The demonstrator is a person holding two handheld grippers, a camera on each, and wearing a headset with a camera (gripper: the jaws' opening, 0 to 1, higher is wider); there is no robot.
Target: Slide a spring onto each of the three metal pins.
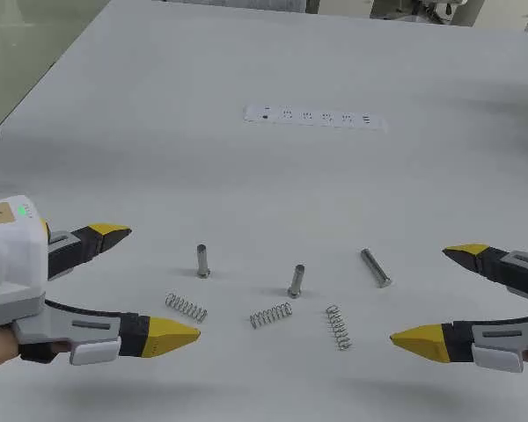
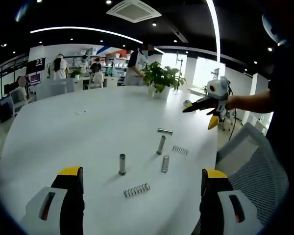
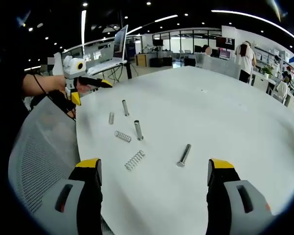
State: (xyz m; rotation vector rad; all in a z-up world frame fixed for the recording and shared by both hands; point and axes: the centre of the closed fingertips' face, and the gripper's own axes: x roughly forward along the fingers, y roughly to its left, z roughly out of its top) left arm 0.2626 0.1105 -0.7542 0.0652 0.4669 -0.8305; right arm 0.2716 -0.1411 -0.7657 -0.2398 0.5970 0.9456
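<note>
Nothing done yet: 3 springs lie loose on the surface beside 3 bare pins; left claw and right claw both gape wide, empty.

Head view. On the counter, three pins form a row from left to right: left pin and middle pin upright, right pin lying flat. Just before them lie the left spring, middle spring and right spring, each apart from the pins. A power strip lies well behind. The left gripper and right gripper flank the row.
</note>
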